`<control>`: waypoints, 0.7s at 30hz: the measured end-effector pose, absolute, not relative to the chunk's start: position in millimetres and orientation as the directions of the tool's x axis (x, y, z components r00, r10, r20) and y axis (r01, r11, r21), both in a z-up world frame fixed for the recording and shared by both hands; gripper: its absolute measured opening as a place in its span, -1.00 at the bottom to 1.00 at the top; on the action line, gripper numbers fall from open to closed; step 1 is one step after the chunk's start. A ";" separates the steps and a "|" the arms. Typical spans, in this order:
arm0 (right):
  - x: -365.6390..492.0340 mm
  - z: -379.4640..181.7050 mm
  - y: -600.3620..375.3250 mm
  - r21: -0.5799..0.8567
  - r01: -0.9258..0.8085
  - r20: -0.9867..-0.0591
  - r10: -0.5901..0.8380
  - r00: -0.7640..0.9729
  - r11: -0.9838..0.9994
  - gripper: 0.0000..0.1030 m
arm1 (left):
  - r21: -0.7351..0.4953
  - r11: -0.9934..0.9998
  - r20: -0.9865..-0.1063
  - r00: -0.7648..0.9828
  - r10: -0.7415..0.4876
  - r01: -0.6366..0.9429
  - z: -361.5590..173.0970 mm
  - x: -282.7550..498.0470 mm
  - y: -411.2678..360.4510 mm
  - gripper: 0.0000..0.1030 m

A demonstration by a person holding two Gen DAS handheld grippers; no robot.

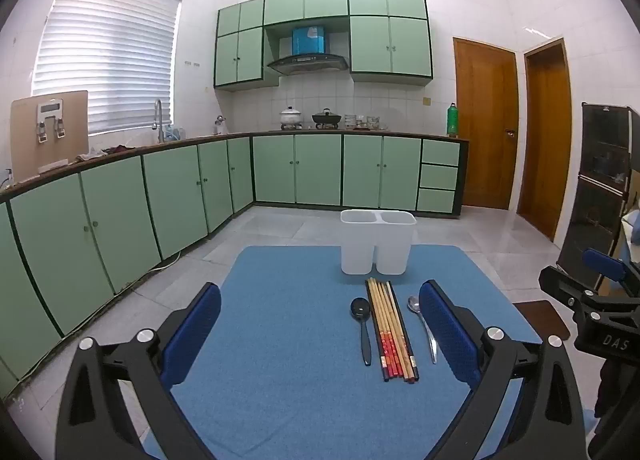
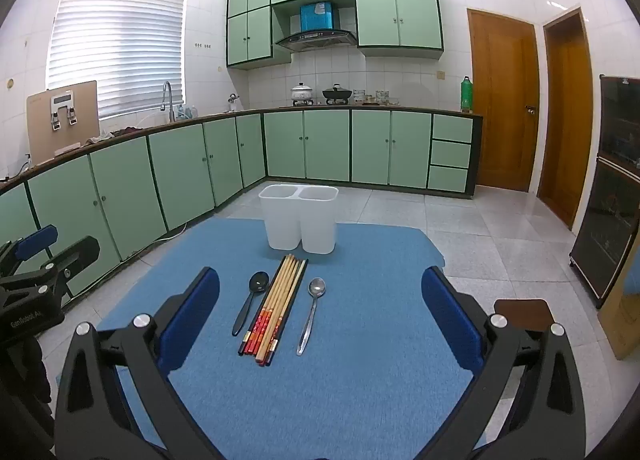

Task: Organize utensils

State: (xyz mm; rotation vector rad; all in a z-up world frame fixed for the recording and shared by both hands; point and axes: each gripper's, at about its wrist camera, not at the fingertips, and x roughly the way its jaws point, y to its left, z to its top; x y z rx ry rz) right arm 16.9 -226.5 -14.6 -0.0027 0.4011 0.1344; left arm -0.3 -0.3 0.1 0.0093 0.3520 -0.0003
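the left hand-held gripper and the right hand-held gripper are both wide open and hold nothing above the blue surface. at its far edge stands a white two-compartment holder. in front lie the chopsticks, between a black spoon and a metal spoon, apart from both.

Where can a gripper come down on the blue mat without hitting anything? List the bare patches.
Bare: the blue mat right of the silver spoon, left of the black spoon, and the near strip below the handles. Crowded: the middle, where the chopsticks lie between both spoons, just before the white bin.
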 end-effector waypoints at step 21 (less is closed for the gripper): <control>20.4 -17.1 -231.0 0.028 -0.128 -0.396 0.128 0.909 0.991 0.90 | 0.017 1.000 -0.352 0.936 0.018 -0.012 2.3 1.3 2.7 0.88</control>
